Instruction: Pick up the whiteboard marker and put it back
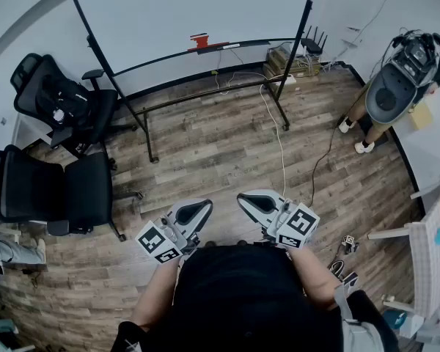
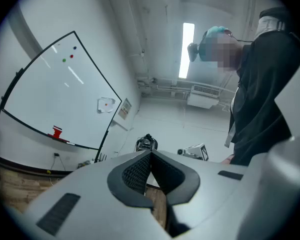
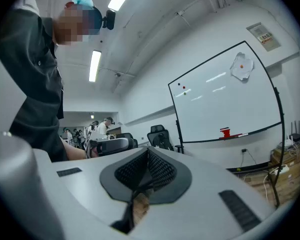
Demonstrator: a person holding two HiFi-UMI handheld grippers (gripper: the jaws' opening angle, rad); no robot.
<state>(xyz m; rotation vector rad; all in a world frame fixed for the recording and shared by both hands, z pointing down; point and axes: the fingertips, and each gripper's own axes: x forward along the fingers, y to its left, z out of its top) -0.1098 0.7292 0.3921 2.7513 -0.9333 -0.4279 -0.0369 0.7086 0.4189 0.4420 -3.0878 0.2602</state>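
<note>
The whiteboard (image 1: 198, 6) stands on its black frame across the room. On its tray are a red eraser (image 1: 199, 41) and, just to the right, a thin pale whiteboard marker (image 1: 221, 47). The same eraser (image 3: 225, 132) and marker (image 3: 241, 134) show small in the right gripper view, and the eraser (image 2: 56, 132) shows in the left gripper view. My left gripper (image 1: 204, 205) and right gripper (image 1: 243, 198) are held close to my body, far from the board. Both are shut with nothing between the pads (image 2: 140, 171).
Two black office chairs (image 1: 66, 189) (image 1: 59, 101) stand at the left. A white cable (image 1: 279, 138) runs over the wood floor from boxes and a router (image 1: 302, 53). Another person (image 1: 396, 79) stands at the right, and white furniture (image 1: 425, 255) fills the right edge.
</note>
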